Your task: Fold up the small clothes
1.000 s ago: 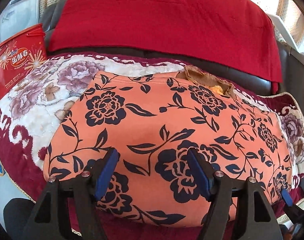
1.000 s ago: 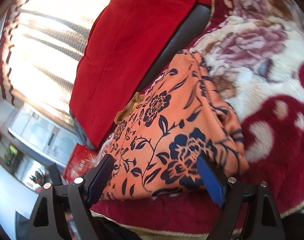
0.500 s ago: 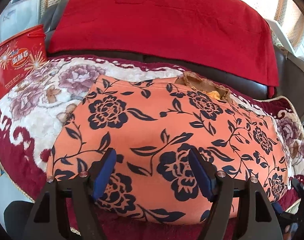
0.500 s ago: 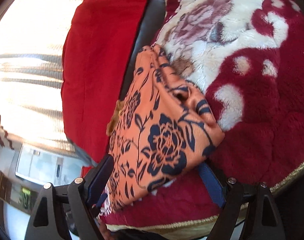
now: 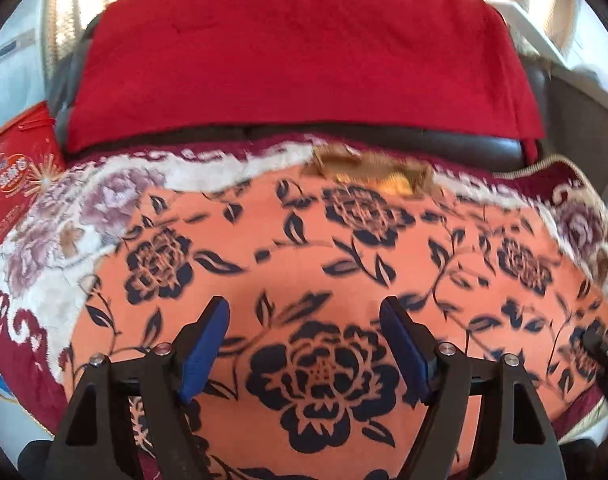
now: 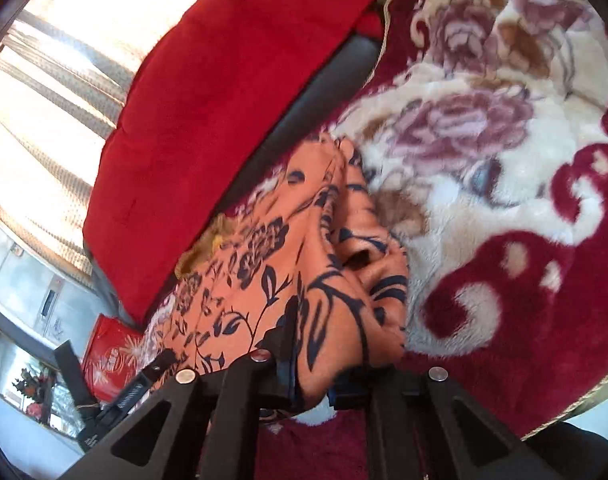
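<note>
An orange garment with dark blue flowers [image 5: 343, 260] lies spread on a plush floral blanket [image 5: 64, 208]. My left gripper [image 5: 304, 344] hovers over its near edge, blue pads wide apart and still opening, and the cloth under it is not pinched. In the right wrist view the garment [image 6: 272, 264] is bunched into folds at its right end. My right gripper [image 6: 311, 376] is closing there, its pads pressing a corner of the orange cloth between them. That gripper's dark tip [image 5: 599, 344] shows at the garment's right edge in the left wrist view.
A red cover [image 5: 296, 52] drapes the dark sofa back behind the blanket. A tan piece of cloth [image 5: 367, 168] pokes out at the garment's far edge. A red printed box [image 5: 16, 176] stands at the far left. The blanket's gold-trimmed edge [image 6: 583, 400] runs along the near right.
My right gripper went from wide open around the garment's corner to pinched on it. The left gripper slid along the near edge, and its pads spread slightly.
</note>
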